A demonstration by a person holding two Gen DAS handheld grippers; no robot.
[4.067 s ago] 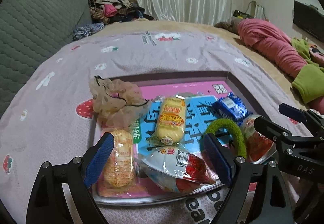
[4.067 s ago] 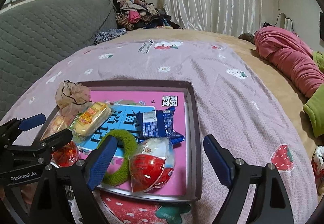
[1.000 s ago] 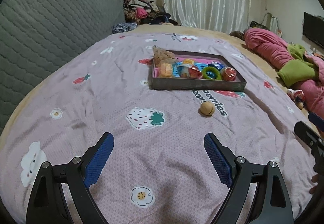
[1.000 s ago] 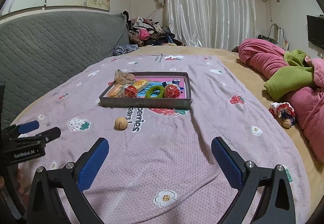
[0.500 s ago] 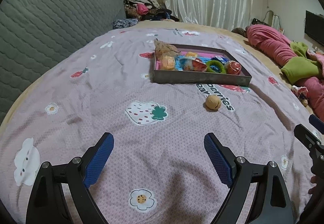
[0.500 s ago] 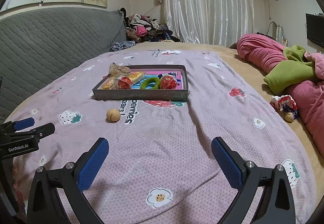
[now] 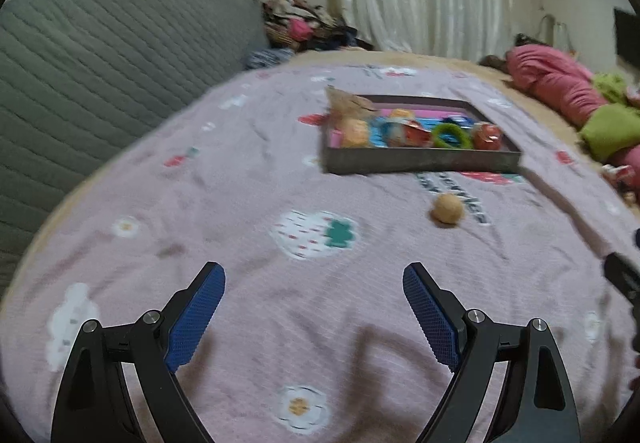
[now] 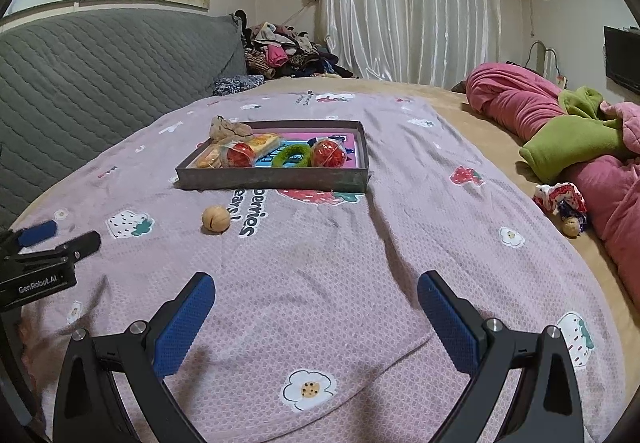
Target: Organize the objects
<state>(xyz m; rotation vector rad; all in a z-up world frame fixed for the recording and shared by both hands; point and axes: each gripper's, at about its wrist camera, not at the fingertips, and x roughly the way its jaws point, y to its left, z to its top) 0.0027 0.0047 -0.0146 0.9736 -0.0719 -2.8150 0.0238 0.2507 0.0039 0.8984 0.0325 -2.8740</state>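
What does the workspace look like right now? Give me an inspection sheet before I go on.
Surface: pink printed bedspread, some wrinkles, spread over a bed.
Job's things: shallow grey tray holding wrapped snacks, two red balls, a green ring and a crumpled beige net; one tan ball lies loose on the bedspread in front of the tray.
Clutter: small wrapped bundle at the bed's right edge; pink and green bedding beside it.
Grippers: left gripper and right gripper, jaws open, both empty.
Cables: nothing seen near the work area.
Surroundings: grey quilted headboard, clothes pile, white curtain, wall air conditioner.
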